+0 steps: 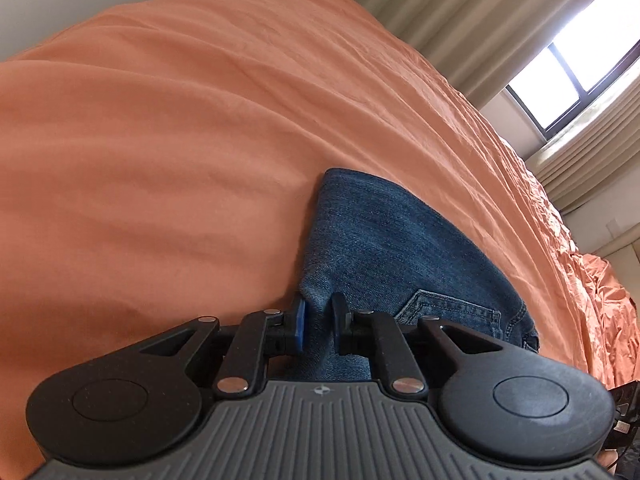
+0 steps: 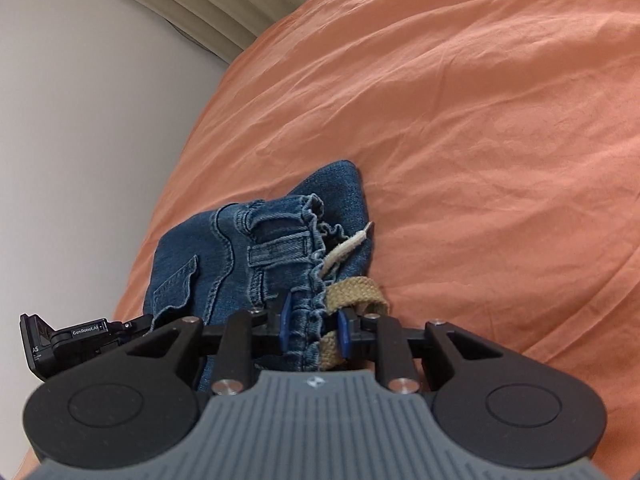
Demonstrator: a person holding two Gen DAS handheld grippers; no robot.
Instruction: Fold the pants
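The blue denim pants (image 1: 384, 240) lie bunched on the orange bed sheet (image 1: 160, 140). My left gripper (image 1: 318, 320) is shut on a fold of the denim near a back pocket (image 1: 448, 308). In the right wrist view the pants (image 2: 256, 248) show their gathered waistband, a belt loop and a tan drawstring (image 2: 356, 292). My right gripper (image 2: 314, 326) is shut on the waistband, with the drawstring caught beside it. The rest of the pants is hidden under the grippers.
The orange sheet (image 2: 460, 120) covers the whole bed. Beige curtains (image 1: 460, 12) and a bright window (image 1: 576, 68) stand beyond the bed's far edge. A white wall (image 2: 80, 120) lies to the left. The other gripper's body (image 2: 76, 340) shows at lower left.
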